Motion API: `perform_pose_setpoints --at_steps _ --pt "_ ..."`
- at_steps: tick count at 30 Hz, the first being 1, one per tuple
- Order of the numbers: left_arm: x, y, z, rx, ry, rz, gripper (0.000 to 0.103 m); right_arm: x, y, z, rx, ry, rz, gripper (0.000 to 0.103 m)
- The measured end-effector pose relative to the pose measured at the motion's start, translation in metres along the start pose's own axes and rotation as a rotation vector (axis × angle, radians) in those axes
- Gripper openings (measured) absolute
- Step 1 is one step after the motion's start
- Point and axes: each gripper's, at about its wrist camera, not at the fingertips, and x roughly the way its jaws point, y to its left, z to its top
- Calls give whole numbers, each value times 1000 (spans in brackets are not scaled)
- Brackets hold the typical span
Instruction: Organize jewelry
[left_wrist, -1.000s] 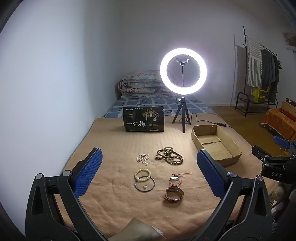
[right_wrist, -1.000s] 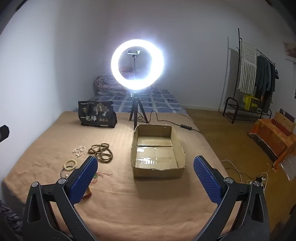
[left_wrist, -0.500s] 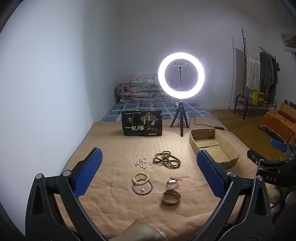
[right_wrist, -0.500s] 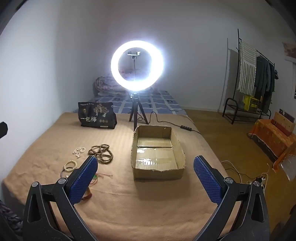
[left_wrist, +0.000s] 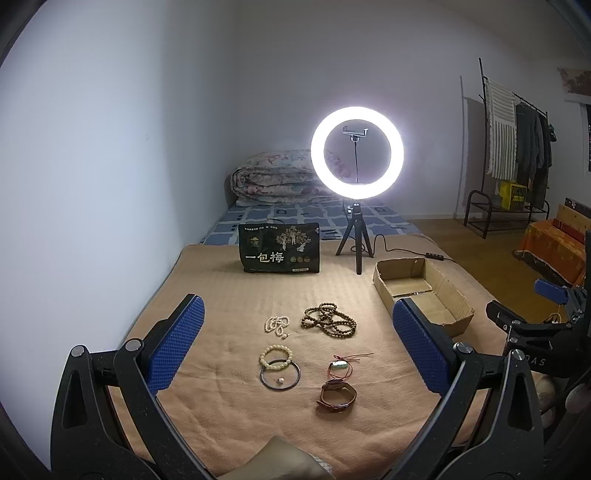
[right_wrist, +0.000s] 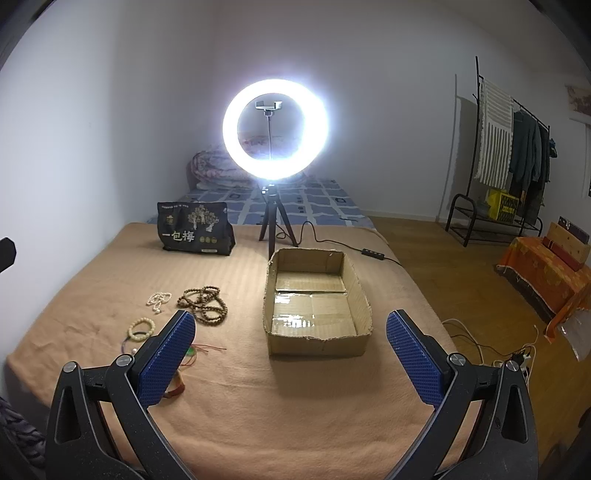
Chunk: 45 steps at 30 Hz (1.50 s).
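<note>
Several pieces of jewelry lie on the tan blanket: a brown bead necklace (left_wrist: 330, 319), a small white bead string (left_wrist: 276, 325), a cream bead bracelet (left_wrist: 276, 357), a dark thin bangle (left_wrist: 280, 377), a green pendant on red cord (left_wrist: 340, 365) and a brown leather band (left_wrist: 337, 396). An open, empty cardboard box (right_wrist: 317, 303) stands to their right. My left gripper (left_wrist: 295, 350) is open and empty, above the jewelry. My right gripper (right_wrist: 291, 354) is open and empty, before the box; it also shows in the left wrist view (left_wrist: 524, 314).
A lit ring light on a tripod (left_wrist: 357, 155) and a black snack bag (left_wrist: 279, 253) stand at the back of the blanket. A cable (right_wrist: 332, 243) runs right. A folded quilt (left_wrist: 273, 177) lies behind. A clothes rack (right_wrist: 509, 155) stands by the far wall.
The left view has tilted down and pulled back slightly, so the jewelry sits lower in frame. The right gripper has barely moved. Both grippers stay open.
</note>
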Motion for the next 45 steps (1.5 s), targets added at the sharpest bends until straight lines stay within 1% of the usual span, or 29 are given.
perform_pose_setpoints --at_steps 19,39,45 --pt "-2 -4 1 5 0 2 103 0 0 -1 2 2 5 103" --pt "1 -1 -6 7 9 3 103 -1 1 -1 0 2 10 103" --pt "6 1 -10 4 22 11 103 0 2 0 5 10 10 103"
